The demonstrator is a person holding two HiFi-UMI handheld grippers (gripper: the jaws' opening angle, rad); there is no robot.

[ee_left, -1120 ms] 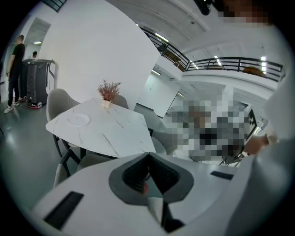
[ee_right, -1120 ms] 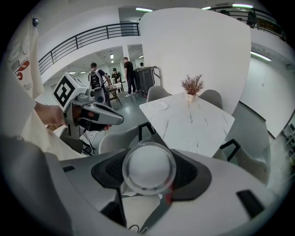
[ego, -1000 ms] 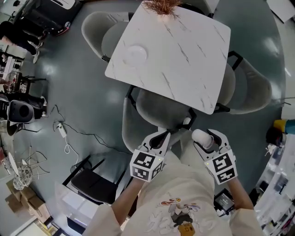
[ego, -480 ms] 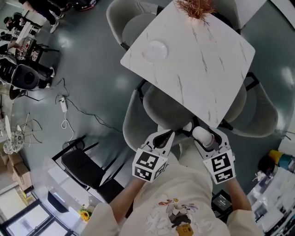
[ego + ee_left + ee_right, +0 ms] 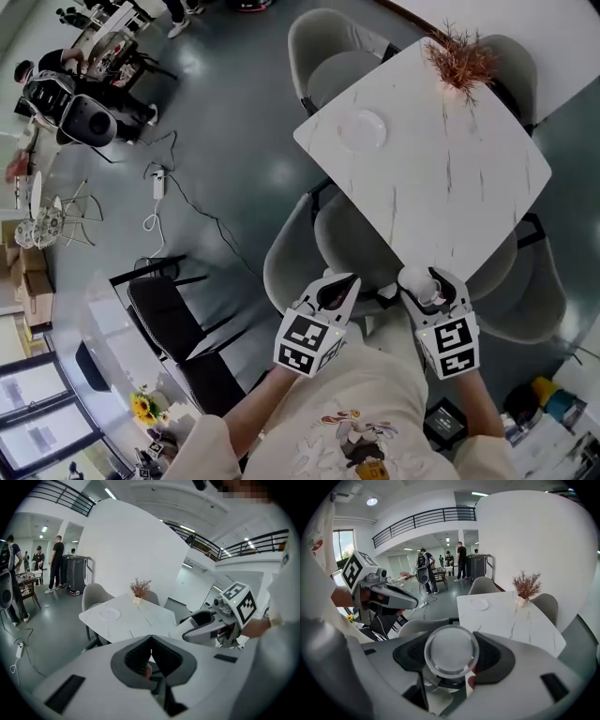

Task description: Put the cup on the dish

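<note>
A clear glass cup [image 5: 451,651] lies on its side between the jaws of my right gripper [image 5: 429,289], which is shut on it; the cup [image 5: 415,281] shows as a pale round shape in the head view. My left gripper [image 5: 336,292] is shut with nothing in it, its jaw tips meeting [image 5: 150,638]. The white dish [image 5: 362,130] rests near the left corner of the white marble table [image 5: 469,178], well ahead of both grippers. In the right gripper view the dish [image 5: 479,603] is on the table's near-left part.
Grey chairs [image 5: 352,248] stand round the table, one between me and its near edge. A dried plant in a vase [image 5: 459,64] sits at the table's far side. A black chair [image 5: 183,328], cables [image 5: 159,202] and a speaker [image 5: 84,117] are on the floor at left. People stand far off [image 5: 461,562].
The view has shifted: the table and dish now lie further right and nearer. Both grippers keep their pose and the cup stays held in the right one.
</note>
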